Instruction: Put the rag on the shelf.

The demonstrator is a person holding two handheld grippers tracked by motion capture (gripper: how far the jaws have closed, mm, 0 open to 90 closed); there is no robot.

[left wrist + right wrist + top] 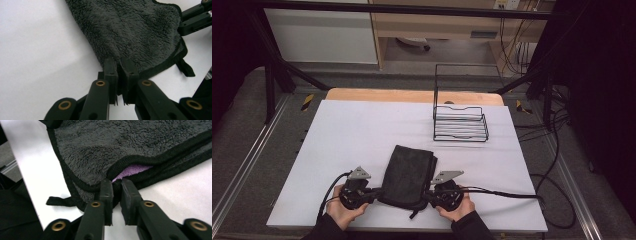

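A folded dark grey towel (408,172) lies on the white table (352,130) near its front edge. My left gripper (376,192) grips the towel's near left corner; in the left gripper view its jaws (119,61) are shut on the fluffy towel (130,27). My right gripper (428,196) is at the near right corner. In the right gripper view its jaws (116,182) pinch the black-hemmed edge of the towel (112,145), where a purple inner layer (132,171) peeks out. A small hanging loop (58,201) trails from the near hem.
A black wire basket (460,125) stands at the back right of the table. Cables (507,192) run from the right gripper off the right edge. The other gripper's black jaws (195,17) show at the top right of the left gripper view.
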